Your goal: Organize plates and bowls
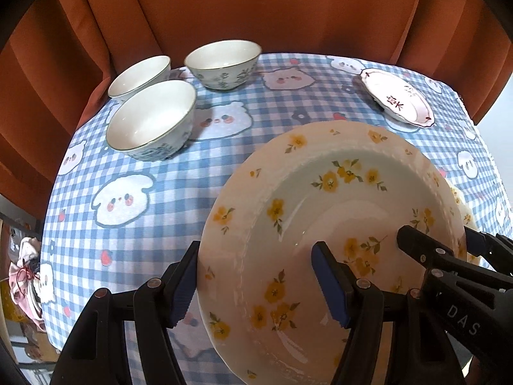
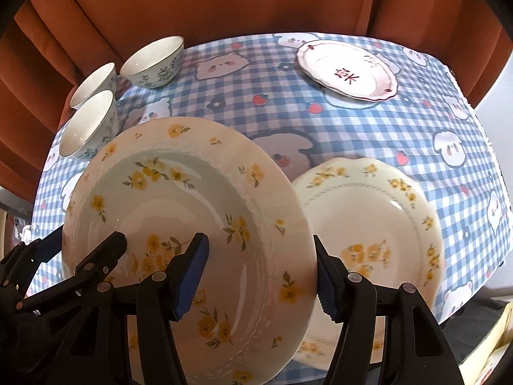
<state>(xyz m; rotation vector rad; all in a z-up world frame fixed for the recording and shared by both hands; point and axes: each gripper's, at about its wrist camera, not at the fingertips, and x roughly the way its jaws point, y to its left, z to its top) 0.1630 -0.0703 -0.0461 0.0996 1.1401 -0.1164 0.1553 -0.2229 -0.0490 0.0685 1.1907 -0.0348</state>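
Note:
A deep plate with yellow flowers [image 1: 320, 224] is held tilted above the table by both grippers. My left gripper [image 1: 256, 285] straddles its left rim, one finger under, one inside. My right gripper [image 2: 261, 276] straddles its right rim [image 2: 288, 224]; it also shows in the left wrist view [image 1: 433, 250]. A second yellow-flowered plate [image 2: 368, 224] lies on the table below and to the right. Three white bowls with blue patterns [image 1: 154, 118] [image 1: 141, 75] [image 1: 222, 62] stand at the far left. A small pink-rimmed plate with red characters [image 1: 397, 96] lies at the far right.
The table has a blue-and-white checked cloth with cartoon animals [image 1: 160, 224]. An orange curtain [image 1: 256, 9] hangs behind the table. The table's edges drop off at left and right.

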